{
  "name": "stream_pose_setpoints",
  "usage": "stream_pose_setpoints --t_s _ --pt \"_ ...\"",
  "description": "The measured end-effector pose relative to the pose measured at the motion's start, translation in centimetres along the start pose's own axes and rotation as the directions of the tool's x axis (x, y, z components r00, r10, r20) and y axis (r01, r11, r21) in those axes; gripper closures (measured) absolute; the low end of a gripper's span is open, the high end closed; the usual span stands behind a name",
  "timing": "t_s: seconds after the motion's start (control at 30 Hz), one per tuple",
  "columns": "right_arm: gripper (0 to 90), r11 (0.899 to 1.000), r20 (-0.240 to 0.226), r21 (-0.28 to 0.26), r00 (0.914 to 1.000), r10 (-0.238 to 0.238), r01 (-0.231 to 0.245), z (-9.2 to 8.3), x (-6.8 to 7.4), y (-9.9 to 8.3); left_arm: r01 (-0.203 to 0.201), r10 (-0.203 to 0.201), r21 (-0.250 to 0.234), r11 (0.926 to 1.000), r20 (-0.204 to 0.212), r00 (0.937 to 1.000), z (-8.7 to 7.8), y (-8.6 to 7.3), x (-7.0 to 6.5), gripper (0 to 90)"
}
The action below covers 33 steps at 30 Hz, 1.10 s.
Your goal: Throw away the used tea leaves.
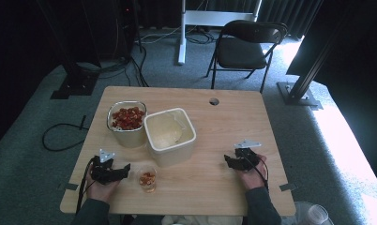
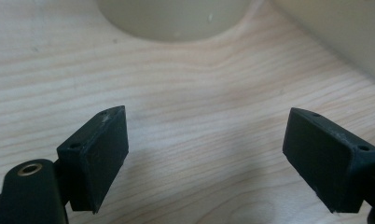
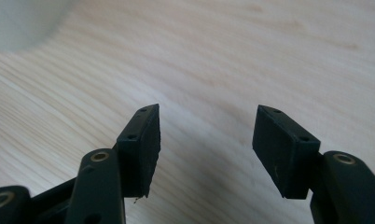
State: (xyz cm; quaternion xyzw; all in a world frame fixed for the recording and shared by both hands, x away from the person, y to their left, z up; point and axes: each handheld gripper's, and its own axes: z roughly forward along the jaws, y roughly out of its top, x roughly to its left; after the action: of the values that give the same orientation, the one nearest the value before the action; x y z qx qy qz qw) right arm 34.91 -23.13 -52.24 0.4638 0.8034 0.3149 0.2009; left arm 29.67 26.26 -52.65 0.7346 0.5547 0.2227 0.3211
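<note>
On the wooden table [image 1: 224,122] my left gripper [image 1: 126,168] lies low at the front left, jaws pointing right toward a small clear cup [image 1: 147,180] holding red-orange pieces. In the left gripper view its jaws [image 2: 206,116] stand open over bare wood with nothing between them. My right gripper [image 1: 227,162] rests low at the front right, pointing left. In the right gripper view it [image 3: 206,112] is open too, with only wood grain between the pads. A cream tub of red pieces [image 1: 126,123] and a square cream tub with pale contents [image 1: 169,135] stand behind the cup.
A round cable hole [image 1: 214,101] sits near the table's far edge. A folding chair [image 1: 245,47] stands on the carpet beyond the table. The cream tubs' walls [image 2: 176,18] rise close ahead of the left jaws. A pale blurred tub edge [image 3: 17,18] shows ahead of the right jaws.
</note>
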Motion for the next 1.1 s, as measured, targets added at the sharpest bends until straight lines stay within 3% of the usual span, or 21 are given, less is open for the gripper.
stream_pose_setpoints --t_s 0.17,0.37,0.77,0.97,1.1 --pt "39.1 1.0 0.02 -0.001 0.9995 -0.022 0.022 0.4 0.1 -0.8 0.013 -0.012 -0.058 0.9982 0.01 0.9999 -1.3 -0.3 -0.3 15.9" --pt "38.4 1.0 0.03 -0.002 0.9995 -0.005 0.005 1.0 0.0 -1.2 0.054 -0.042 -0.1 0.9935 0.115 0.9924 -2.8 -0.9 -0.6 17.2" --pt "38.6 0.999 0.002 -0.016 0.9987 0.051 -0.051 1.1 -0.5 -1.7 -0.001 0.032 -0.154 0.9881 0.197 0.98 -6.3 -3.4 -2.3 17.2" --pt "38.2 0.998 0.002 -0.019 0.9987 0.052 -0.052 1.2 -0.6 -1.7 -0.065 0.106 -0.161 0.9848 0.258 0.9605 -6.8 -4.0 -3.8 17.2" --pt "37.7 0.998 0.001 -0.021 0.9986 0.052 -0.052 1.2 -0.6 -1.7 -0.096 0.151 -0.188 0.9774 0.305 0.9401 -6.7 -4.0 -4.9 17.2"
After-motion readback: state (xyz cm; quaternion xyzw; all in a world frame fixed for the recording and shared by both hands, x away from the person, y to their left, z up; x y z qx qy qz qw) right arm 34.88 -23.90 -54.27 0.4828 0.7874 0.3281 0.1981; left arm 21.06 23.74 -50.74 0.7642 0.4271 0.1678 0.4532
